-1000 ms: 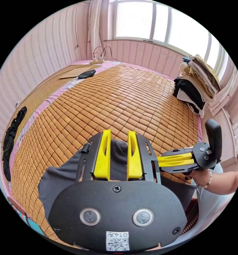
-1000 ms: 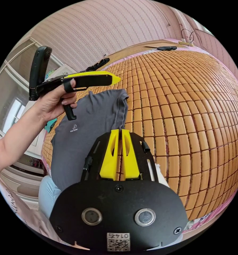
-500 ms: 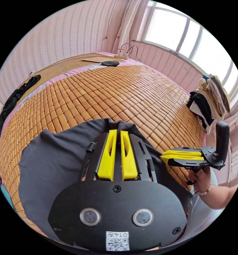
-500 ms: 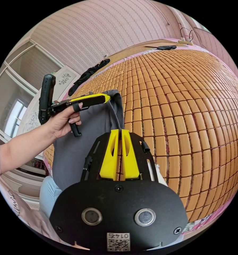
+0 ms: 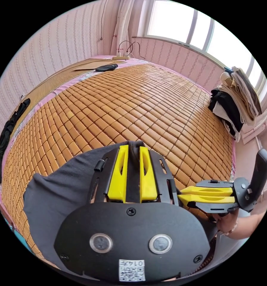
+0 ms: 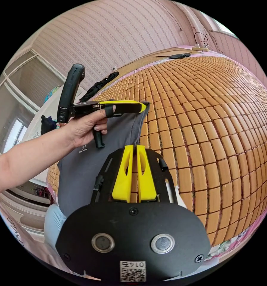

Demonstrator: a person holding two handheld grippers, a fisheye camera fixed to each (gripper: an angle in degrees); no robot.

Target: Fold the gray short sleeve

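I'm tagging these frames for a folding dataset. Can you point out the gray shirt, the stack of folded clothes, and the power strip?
gray shirt point(image 6: 80, 175): right gripper view, hanging body panel.
stack of folded clothes point(image 5: 237, 101): left gripper view, its side.
power strip point(image 5: 119, 57): left gripper view, white body.

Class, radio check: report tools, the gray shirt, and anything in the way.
Left tool shut on gray shirt. Right tool shut on its edge. Shirt hangs between them above the bamboo mat. Clothes pile and black garment at the mat's edges.
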